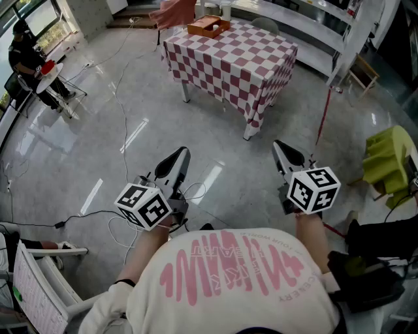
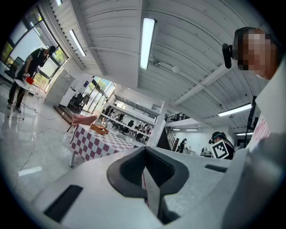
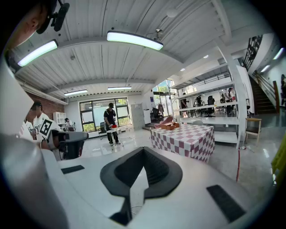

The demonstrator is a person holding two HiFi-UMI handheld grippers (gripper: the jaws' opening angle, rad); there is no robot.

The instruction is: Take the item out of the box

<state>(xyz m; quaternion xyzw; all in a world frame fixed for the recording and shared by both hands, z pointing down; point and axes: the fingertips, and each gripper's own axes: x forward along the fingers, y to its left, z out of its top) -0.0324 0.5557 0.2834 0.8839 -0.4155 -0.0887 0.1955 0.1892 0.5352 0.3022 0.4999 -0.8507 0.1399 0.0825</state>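
Observation:
An open brown cardboard box (image 1: 208,26) sits on the far end of a table with a red-and-white checked cloth (image 1: 228,55), well ahead of me across the floor. What lies inside it is too small to tell. My left gripper (image 1: 182,154) and right gripper (image 1: 279,149) are held side by side in front of my body, pointing towards the table and far short of it. Both have their jaws together with nothing between them. The box (image 2: 99,129) appears small in the left gripper view, and the box (image 3: 170,126) is just as distant in the right gripper view.
White shelving (image 1: 320,29) runs behind the table, with a pink chair (image 1: 173,12) at its far side. A person (image 1: 26,55) stands at a small round table at the far left. Cables (image 1: 121,98) trail over the glossy floor. A green-draped chair (image 1: 385,156) stands to the right.

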